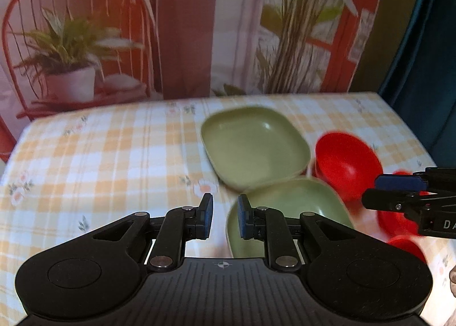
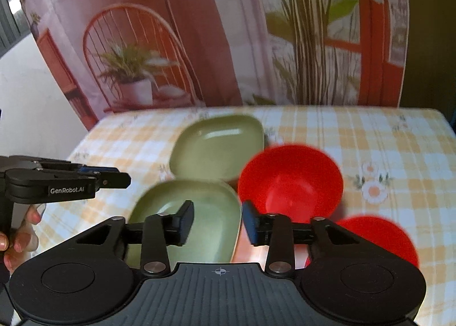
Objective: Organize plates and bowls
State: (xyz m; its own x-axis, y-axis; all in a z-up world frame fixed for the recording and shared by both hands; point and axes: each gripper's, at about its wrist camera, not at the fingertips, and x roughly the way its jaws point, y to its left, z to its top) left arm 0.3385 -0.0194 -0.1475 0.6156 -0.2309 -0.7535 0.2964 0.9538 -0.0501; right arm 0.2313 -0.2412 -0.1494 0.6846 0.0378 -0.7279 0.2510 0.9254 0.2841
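Two green square plates lie on the checked tablecloth: a far plate (image 1: 255, 146) (image 2: 218, 145) and a near plate (image 1: 290, 206) (image 2: 199, 212). A red bowl (image 1: 346, 162) (image 2: 290, 180) stands right of the far plate, and a second red bowl (image 2: 379, 237) (image 1: 396, 219) lies nearer. My left gripper (image 1: 225, 216) is open and empty, just above the near plate's left edge; it also shows in the right wrist view (image 2: 114, 179). My right gripper (image 2: 218, 222) is open and empty, straddling the near plate's right rim; it shows in the left wrist view (image 1: 379, 192).
The table (image 1: 99, 155) has a yellow checked cloth, with its far edge against a printed backdrop of a chair and plants (image 1: 77, 41). The table's right edge (image 1: 410, 129) drops off beside a dark curtain.
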